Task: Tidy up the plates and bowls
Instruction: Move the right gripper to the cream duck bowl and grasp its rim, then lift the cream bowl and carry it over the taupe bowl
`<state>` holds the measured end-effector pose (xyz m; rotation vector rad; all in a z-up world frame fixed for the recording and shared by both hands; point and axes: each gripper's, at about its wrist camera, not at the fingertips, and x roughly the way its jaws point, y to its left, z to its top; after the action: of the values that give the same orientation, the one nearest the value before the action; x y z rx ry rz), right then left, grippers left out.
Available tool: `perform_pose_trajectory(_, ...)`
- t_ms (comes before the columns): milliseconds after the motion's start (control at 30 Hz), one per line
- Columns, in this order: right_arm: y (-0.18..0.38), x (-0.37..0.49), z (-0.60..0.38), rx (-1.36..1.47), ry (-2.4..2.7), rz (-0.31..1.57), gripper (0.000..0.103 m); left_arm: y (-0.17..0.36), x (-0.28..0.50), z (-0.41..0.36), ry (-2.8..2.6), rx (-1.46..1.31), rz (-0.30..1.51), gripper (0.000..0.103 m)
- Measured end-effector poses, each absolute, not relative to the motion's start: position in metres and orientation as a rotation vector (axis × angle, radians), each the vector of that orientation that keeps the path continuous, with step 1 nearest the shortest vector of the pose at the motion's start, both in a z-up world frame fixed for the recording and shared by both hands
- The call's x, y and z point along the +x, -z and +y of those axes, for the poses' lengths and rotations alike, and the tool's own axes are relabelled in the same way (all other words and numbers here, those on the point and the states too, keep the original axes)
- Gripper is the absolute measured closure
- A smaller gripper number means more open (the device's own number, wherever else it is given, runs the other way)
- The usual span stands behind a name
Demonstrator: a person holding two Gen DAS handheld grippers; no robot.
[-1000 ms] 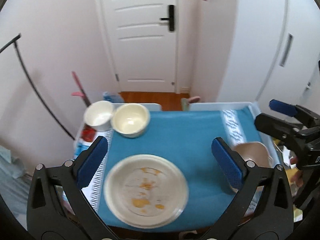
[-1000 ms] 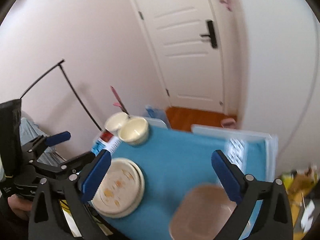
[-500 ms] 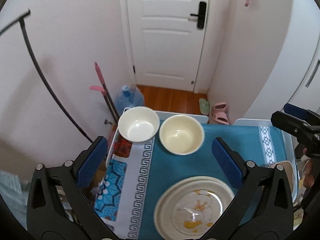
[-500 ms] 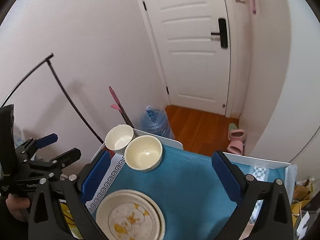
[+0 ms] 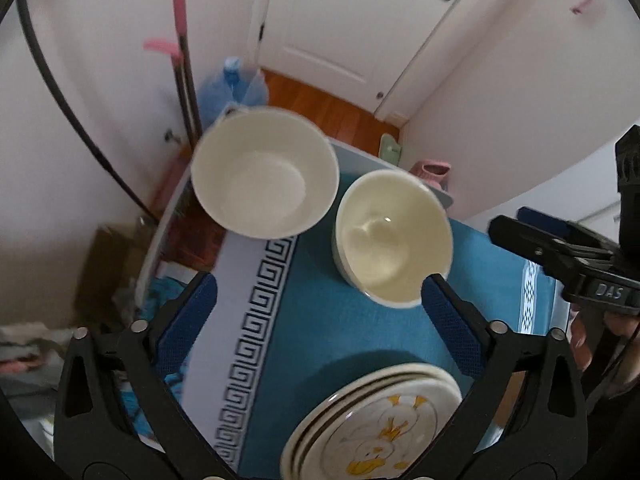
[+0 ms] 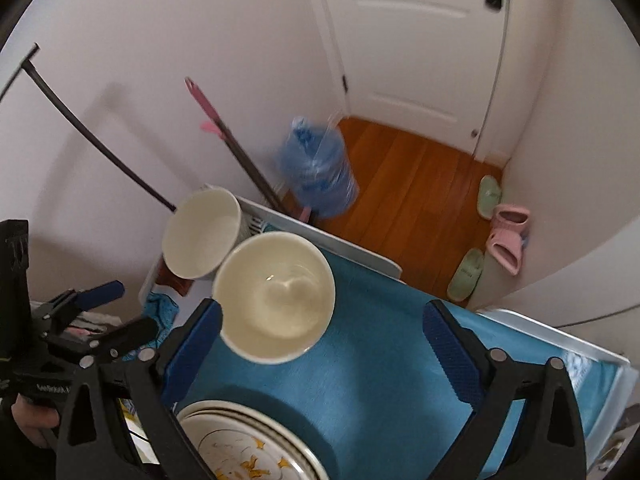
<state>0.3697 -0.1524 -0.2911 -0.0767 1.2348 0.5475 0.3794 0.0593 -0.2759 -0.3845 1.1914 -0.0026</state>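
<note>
Bowls are what both hands are heading for: the cream bowl [image 5: 394,240] stands on the blue cloth [image 5: 352,332] of the counter, and the white bowl [image 5: 264,172] sits just beside it, on its far-left side at the counter's corner. A stack of plates [image 5: 376,428] with a yellow print lies on the near side of the cream bowl, a little apart from it.

The left tool [image 5: 320,312] stands wide but is closing, with nothing pressed by its pads; its right pad is close to the cream bowl's near rim. The right tool [image 6: 320,332] is likewise wide and closing, and the cream bowl lies partly between its pads, close to the left one, not yet gripped.

To do this well, I judge each tool should settle on a separate bowl. One pad should go inside the rim and one outside, gripping the wall squarely before lifting. The white bowl is near the counter's edge, so a sideways nudge could tip it off.
</note>
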Motion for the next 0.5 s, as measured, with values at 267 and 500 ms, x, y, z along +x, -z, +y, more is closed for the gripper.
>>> perform_pose_trajectory(267, 0.357, 0.390, -0.146, -0.042, -0.596, 1.415, 0.045, 0.331, 0.402, 0.045, -0.015, -0.454, 1.277, 0.039)
perform_pose_trajectory(500, 0.371, 0.386, -0.138, -0.024, -0.640, 1.444, 0.071, 0.347, 0.410, 0.035, -0.015, -0.435, 1.297, 0.072)
